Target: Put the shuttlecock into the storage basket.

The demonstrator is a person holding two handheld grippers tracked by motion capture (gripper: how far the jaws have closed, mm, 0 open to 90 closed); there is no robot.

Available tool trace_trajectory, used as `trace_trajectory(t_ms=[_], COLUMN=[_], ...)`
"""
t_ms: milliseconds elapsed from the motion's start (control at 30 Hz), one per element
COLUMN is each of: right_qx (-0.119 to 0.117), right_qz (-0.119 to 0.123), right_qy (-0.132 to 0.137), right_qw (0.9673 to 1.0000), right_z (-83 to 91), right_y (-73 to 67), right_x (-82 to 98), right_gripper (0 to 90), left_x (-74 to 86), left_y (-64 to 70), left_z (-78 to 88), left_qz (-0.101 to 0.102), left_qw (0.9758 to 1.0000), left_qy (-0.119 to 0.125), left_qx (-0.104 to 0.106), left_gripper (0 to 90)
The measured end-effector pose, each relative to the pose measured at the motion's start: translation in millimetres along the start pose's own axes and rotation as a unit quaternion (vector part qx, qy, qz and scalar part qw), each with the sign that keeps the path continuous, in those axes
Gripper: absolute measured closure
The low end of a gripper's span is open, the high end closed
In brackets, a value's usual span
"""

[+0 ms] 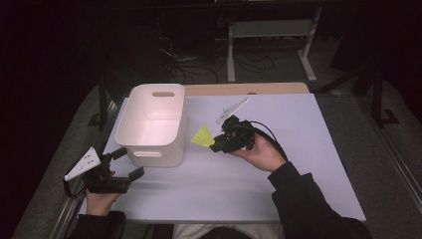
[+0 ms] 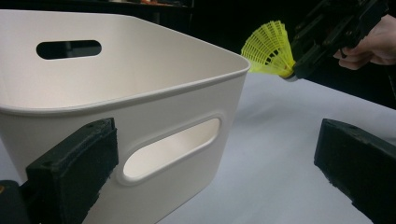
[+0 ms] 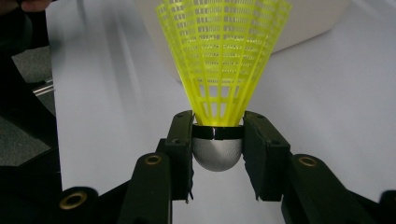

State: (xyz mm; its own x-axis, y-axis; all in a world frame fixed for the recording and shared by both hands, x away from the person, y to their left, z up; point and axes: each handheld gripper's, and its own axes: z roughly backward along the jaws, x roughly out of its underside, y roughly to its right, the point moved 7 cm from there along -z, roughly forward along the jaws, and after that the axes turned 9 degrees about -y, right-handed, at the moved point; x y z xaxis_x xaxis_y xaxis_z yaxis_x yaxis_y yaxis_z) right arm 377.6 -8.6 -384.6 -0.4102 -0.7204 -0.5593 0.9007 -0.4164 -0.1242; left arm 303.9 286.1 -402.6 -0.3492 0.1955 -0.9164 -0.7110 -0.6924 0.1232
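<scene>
Pinching the yellow birdie (image 3: 223, 60) only by its round silver nose, the right claw (image 3: 217, 140) holds it up just beside the white bin (image 1: 154, 124), so it could slip out and fall on the desk (image 1: 298, 164), while the left claw (image 1: 122, 164) waits wide open with nothing in it.

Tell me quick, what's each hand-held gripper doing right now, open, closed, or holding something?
Left hand-held gripper: open, holding nothing, beside the white bin.
Right hand-held gripper: closed on the yellow shuttlecock, gripping its silver head.

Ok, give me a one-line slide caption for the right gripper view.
Right gripper clamps the yellow shuttlecock by its silver head, skirt pointing toward the white bin.
</scene>
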Motion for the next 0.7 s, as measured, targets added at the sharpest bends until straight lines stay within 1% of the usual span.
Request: trace_trajectory(t_ms=[33, 233, 700], right_qx=[0.002, 0.005, 0.01], right_qz=[0.0, 0.005, 0.017], right_qy=[0.004, 0.012, 0.018], right_qw=[1.0, 0.9999, 0.9996], right_z=[4.7, 14.4, 24.5], right_y=[0.7, 1.4, 1.3], right_x=[-3.0, -11.5, -27.9], right_gripper=[63.2, 63.2, 63.2], left_x=[-0.1, 0.0, 0.2], left_y=[-0.1, -0.3, -0.3], left_z=[-0.1, -0.1, -0.4], left_qz=[0.0, -0.001, -0.001], left_qw=[1.0, 1.0, 1.0], left_qy=[0.0, -0.001, -0.002], left_qx=[0.0, 0.0, 0.001], left_gripper=[0.0, 0.0, 0.0])
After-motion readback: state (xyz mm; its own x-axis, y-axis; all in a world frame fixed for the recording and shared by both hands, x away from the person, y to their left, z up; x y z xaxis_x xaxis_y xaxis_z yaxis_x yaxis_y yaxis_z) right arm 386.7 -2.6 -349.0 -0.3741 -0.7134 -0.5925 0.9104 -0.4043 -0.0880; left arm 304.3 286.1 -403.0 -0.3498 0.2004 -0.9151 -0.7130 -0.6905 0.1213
